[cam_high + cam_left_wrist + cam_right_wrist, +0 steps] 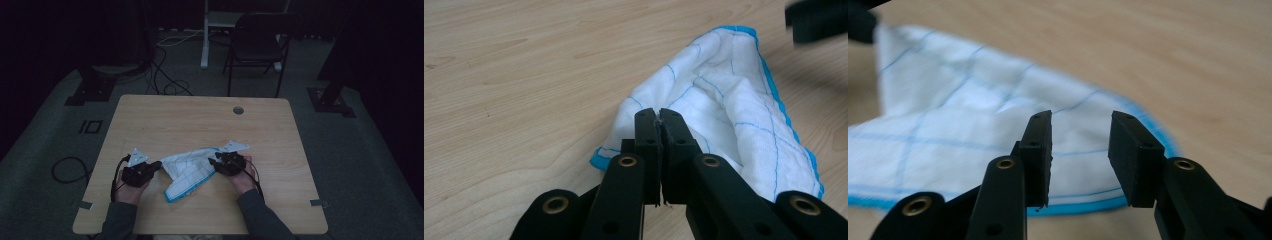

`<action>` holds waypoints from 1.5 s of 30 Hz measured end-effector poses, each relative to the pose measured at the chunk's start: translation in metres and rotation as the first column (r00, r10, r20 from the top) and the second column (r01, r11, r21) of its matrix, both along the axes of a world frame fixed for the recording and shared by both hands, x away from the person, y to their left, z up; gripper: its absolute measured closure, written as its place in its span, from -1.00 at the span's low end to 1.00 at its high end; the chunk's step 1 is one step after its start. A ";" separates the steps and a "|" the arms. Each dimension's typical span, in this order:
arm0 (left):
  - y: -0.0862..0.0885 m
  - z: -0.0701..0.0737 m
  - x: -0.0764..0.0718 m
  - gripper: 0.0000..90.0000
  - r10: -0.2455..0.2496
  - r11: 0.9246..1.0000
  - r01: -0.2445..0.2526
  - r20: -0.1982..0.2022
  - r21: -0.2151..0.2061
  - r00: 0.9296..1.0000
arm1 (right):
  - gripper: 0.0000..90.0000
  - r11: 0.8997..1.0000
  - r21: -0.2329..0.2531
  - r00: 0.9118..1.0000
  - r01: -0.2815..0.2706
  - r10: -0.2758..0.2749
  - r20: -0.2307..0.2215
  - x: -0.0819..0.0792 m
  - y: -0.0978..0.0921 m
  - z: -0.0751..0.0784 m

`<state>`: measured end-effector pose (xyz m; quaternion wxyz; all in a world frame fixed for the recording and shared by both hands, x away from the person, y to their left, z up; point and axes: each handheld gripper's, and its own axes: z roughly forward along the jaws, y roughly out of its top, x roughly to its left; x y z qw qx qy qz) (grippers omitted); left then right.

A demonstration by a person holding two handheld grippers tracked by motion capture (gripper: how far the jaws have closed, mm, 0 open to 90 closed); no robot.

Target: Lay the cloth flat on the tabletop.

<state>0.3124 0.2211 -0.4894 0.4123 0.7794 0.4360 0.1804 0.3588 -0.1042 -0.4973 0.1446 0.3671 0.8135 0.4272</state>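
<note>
Lying crumpled on the tabletop (150, 120), one white cloth (190, 172) is stretched diagonally between two grippers. Its near-left corner is pinched by the clenched jaws of the left gripper (659, 116). The right gripper (1080, 131) is held with jaws parted just above the opposite blue-edged hem, nearest that end.

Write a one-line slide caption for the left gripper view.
Left gripper, fingers shut, meets a white, blue-edged cloth on a wooden table.
</note>
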 end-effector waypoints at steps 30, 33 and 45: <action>0.006 -0.002 0.010 0.96 0.045 0.998 -0.045 -0.007 -0.038 0.999 | 0.13 0.973 -0.222 0.997 0.063 -0.069 -0.019 -0.001 -0.015 -0.039; 0.005 -0.003 0.010 0.96 0.042 0.998 -0.042 -0.008 -0.035 0.999 | 0.12 0.973 -0.216 0.996 0.081 -0.088 -0.020 0.002 -0.021 -0.040; -0.005 -0.001 0.013 0.96 0.017 0.999 -0.017 -0.004 -0.036 1.000 | 0.09 0.947 -0.289 0.989 0.143 -0.146 0.012 0.012 -0.034 -0.036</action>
